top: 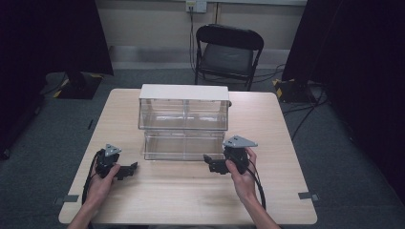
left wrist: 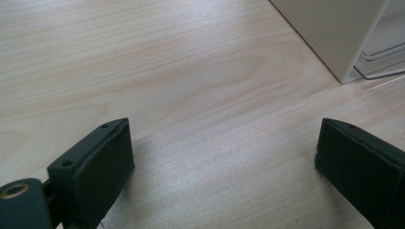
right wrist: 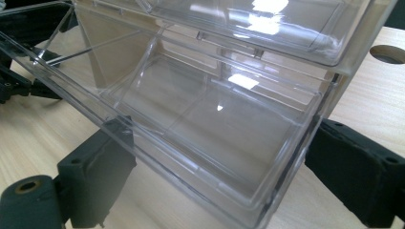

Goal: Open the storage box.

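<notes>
Both sets of fingers are spread as we are bringing the right gripper (top: 208, 163) squarely onto the lower clear drawer (right wrist: 215, 138), keeping the left gripper (top: 131, 168) resting on the surface (left wrist: 191, 71).

The high view looks forward and down from above the person's side, taking in the whole tabletop (top: 191, 200) and the clear bin (top: 184, 124) from a distance. The left gripper view sits low, close over the tabletop (left wrist: 167, 71), catching the bin's white corner (left wrist: 334, 33) at its upper right. The right gripper view looks from very close into the bin's lower drawer (right wrist: 205, 119), with the left tool (right wrist: 19, 86) at its far left edge.
</notes>
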